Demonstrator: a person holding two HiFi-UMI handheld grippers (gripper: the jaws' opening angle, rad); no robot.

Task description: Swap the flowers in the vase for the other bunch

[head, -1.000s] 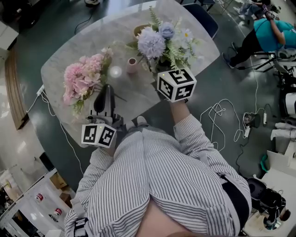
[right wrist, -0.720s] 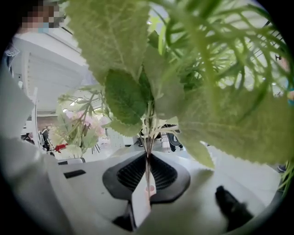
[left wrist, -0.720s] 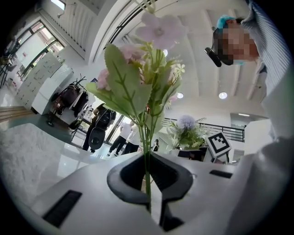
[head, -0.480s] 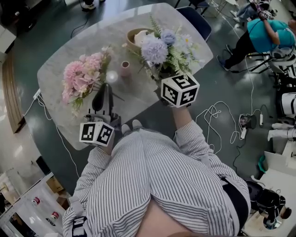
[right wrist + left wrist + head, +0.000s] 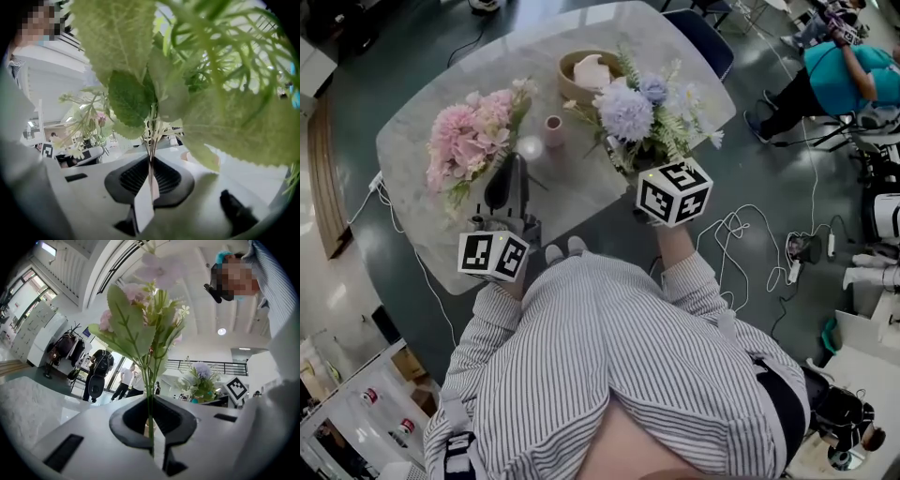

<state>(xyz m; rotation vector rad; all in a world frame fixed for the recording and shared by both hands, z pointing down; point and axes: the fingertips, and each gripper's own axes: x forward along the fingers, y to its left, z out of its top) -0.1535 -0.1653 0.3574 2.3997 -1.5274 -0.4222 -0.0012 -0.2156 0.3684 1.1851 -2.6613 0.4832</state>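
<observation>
Firstly, risk at pink bunch (image 5: 469, 141): heavy heads on thin stems; a quick tilt could swing it or slide it out of the grip.
Risk at left gripper (image 5: 151, 427): jaws squeezed fully together on a thin green stem; the whole bunch hangs on that one pinch, so a twist may work it loose.
Risk at vase (image 5: 553, 131): small and narrow, standing between the two bunches; a trailing stem or a gripper could knock it over, and a top-heavy bunch may tip it.
Risk at purple bunch (image 5: 637, 108): held near the edge of the table (image 5: 422, 197); a slip there would likely send it to the floor.
Risk at right gripper (image 5: 151, 185): jaws nearly together, clamped on a cluster of stems; leaves crowd its view, so aiming at the vase mouth looks hard.
Look, pink bunch: pink and pale blooms, green leaves, over the table's left part.
Look, vase: pink, round mouth, upright on the marble top; nothing seen in it.
Look, purple bunch: lilac and blue blooms, white daisies, ferny green; right of the vase, just in front of a bowl (image 5: 572, 66).
Bunch due for the vase: cannot tell.
</observation>
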